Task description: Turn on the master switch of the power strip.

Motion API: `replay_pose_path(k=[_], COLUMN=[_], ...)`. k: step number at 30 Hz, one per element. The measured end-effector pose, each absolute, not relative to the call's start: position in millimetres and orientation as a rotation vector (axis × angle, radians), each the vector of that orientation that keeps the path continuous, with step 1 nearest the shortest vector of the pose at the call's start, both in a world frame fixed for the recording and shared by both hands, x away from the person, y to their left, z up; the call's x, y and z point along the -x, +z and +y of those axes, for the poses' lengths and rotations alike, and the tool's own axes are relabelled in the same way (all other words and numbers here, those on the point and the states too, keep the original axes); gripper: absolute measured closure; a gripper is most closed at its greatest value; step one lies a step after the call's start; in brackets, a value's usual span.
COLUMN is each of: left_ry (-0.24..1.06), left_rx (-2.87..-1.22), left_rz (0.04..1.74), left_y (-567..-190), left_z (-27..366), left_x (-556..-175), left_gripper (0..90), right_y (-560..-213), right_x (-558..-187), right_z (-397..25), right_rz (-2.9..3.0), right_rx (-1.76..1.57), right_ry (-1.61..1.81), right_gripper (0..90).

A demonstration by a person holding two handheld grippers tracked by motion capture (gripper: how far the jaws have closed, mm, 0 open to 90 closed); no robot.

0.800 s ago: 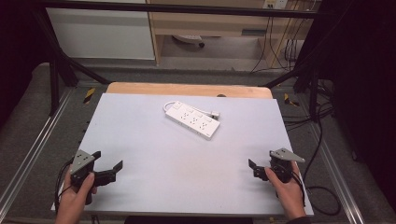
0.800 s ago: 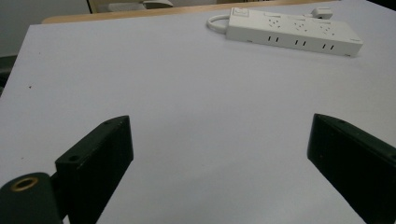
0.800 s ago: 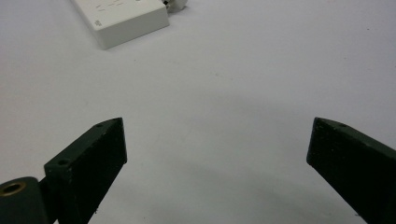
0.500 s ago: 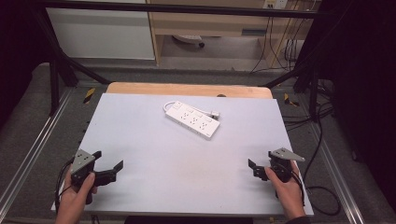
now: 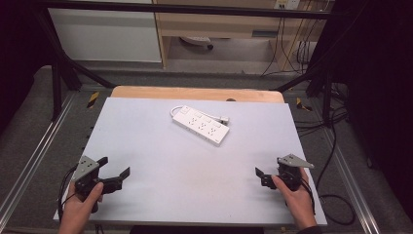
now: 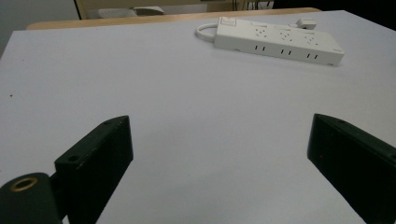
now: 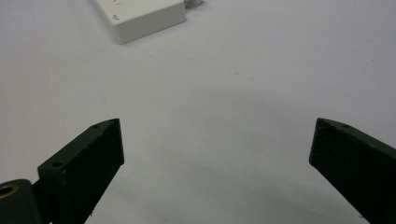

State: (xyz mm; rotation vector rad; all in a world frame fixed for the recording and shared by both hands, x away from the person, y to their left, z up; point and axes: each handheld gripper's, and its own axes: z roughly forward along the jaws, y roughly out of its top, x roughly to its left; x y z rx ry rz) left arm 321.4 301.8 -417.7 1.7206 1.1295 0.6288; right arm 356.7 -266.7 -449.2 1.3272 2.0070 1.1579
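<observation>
Your left gripper [image 5: 115, 170] sits at the near left of the white table [image 5: 146, 146], jaws spread wide, empty. Its own view resolves the socket rows on the white power strip [image 6: 278, 40], lying far centre and well apart from both tools. Your right gripper [image 5: 259, 177], near right, is likewise spread and empty; its view catches just the strip's end.

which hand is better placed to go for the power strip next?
Probably right, narrowly. The white plastic power strip lies diagonally, its lower end angled toward the open right tool. The open left tool faces a longer reach across the bare white tabletop.
</observation>
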Motion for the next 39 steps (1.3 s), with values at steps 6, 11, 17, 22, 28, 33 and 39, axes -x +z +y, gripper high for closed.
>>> replay_pose_path(k=[6, 11, 17, 22, 28, 33, 39], left_ry=[0.595, 0.586, 0.588, 0.573, 0.563, 0.553, 0.543], left_rx=[-1.710, -1.731, -1.746, -1.739, -1.739, -1.745, -1.721], left_rz=[1.147, 1.145, 1.128, 1.135, 1.104, 1.093, 1.106], left_y=[-418, -417, -413, -412, -405, -400, -398], left_z=[296, 288, 275, 266, 251, 239, 227], left_x=[-328, -338, -356, -370, -388, -404, -423], left_gripper=[6.9, 7.3, 7.6, 8.0, 7.4, 7.4, 7.6], right_y=[-446, -443, -442, -443, -443, -443, -441], right_x=[-354, -352, -352, -351, -351, -350, -351], right_z=[-260, -259, -256, -254, -251, -249, -248], right_rz=[2.022, 2.010, 2.018, 2.037, 2.054, 2.066, 2.055], right_rx=[-1.291, -1.273, -1.248, -1.234, -1.224, -1.198, -1.192], right_ry=[1.175, 1.197, 1.208, 1.207, 1.206, 1.194, 1.203], right_gripper=[3.5, 3.2, 3.0, 3.0, 2.9, 2.7, 3.0])
